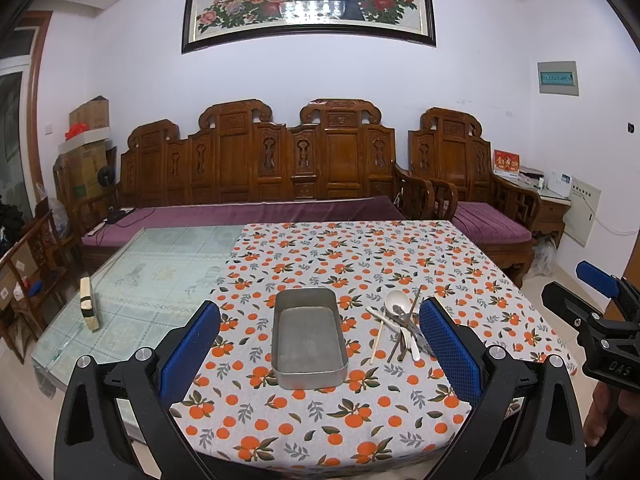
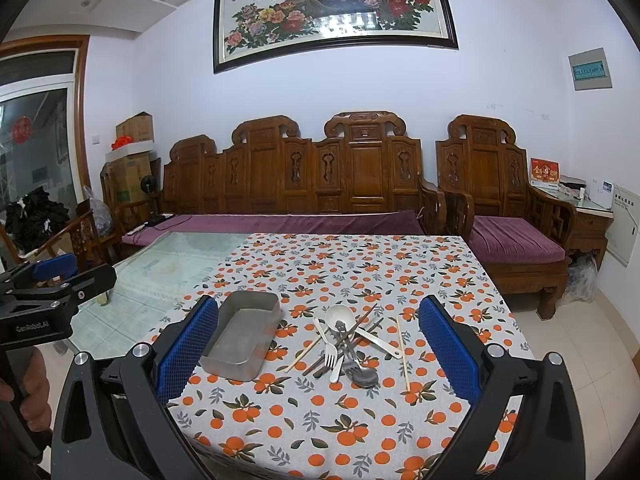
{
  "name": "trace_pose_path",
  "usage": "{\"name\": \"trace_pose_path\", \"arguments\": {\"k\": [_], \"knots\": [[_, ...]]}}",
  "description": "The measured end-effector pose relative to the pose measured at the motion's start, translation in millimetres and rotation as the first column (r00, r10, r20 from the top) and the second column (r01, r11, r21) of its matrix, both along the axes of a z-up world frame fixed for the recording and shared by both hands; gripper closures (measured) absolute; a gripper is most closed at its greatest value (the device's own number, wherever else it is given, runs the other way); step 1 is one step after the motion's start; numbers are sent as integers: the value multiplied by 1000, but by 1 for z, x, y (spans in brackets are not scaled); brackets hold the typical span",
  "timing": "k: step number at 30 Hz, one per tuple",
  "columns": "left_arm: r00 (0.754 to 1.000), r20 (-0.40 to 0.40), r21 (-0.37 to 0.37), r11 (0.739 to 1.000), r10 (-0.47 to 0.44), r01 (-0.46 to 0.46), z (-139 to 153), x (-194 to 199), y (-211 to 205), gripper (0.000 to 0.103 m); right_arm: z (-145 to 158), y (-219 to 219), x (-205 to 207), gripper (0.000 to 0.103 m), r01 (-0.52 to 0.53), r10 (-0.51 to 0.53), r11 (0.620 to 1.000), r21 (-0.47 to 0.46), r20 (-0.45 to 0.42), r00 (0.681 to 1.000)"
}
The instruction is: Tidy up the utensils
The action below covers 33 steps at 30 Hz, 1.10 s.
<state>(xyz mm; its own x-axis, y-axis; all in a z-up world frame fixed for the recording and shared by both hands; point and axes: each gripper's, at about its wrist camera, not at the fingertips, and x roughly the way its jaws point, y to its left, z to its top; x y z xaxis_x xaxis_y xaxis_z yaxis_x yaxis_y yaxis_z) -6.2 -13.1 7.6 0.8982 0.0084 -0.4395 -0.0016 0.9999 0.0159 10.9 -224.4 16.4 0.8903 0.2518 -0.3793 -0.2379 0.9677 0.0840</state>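
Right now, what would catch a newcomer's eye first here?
Probably the orange-print tablecloth, then the tangled pile of utensils lying on it between the right gripper's open fingers. Left of the pile sits an empty metal tray, with carved wooden seating behind.

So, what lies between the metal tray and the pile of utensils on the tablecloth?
Nothing: in the right wrist view, only bare orange-print tablecloth separates the metal tray from the pile of utensils. The left wrist view agrees.

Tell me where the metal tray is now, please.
In both views the empty metal tray lies on the orange-print tablecloth, just left of the utensil pile.
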Motion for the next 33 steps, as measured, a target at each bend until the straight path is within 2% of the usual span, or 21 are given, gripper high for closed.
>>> {"name": "trace_pose_path", "arguments": {"k": [20, 26, 33], "knots": [[1000, 6, 3, 1000, -6, 6, -1, 0, -6, 7, -2, 0, 0, 3, 0, 0, 1000, 1, 3, 1000], [1000, 5, -3, 1000, -8, 8, -2, 1, -8, 7, 14, 1, -7, 3, -3, 3, 1000, 3, 6, 1000], [1000, 0, -8, 1000, -12, 12, -6, 0, -1, 7, 13, 1, -7, 3, -2, 2, 1000, 2, 5, 1000]]}}
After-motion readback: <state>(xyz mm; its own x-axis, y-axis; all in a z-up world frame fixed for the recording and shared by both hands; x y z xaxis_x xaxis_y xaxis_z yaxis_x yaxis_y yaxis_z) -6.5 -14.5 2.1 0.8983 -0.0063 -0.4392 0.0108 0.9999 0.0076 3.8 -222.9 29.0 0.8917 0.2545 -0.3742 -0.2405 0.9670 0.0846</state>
